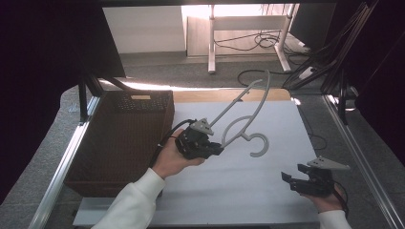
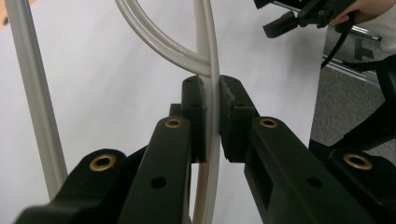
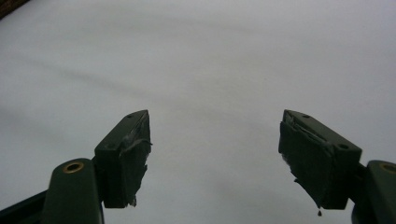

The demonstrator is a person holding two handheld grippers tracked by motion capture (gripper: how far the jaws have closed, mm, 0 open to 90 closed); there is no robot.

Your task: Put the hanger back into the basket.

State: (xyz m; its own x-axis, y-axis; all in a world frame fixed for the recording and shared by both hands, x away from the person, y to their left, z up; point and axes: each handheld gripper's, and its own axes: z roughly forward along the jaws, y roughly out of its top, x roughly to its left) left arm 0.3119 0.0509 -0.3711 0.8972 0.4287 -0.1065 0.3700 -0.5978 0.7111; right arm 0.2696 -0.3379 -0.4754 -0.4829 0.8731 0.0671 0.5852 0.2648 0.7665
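The left gripper [image 2: 212, 116] is clamping the lifted hanger [image 1: 248, 119], probably heading for the basket [image 1: 138, 102], while the right gripper [image 3: 215, 154] is waiting agape.

No readable text, label, brand, number or sign anywhere. Pale tag on the dark woven wicker basket [image 1: 125, 138] rim is too blurred to read.

The left gripper [image 1: 217, 148] hangs above the table's middle, jaws clamped together, wrist tilted up. The right gripper [image 1: 290, 179] sits near the table's front right corner, jaws wide apart.
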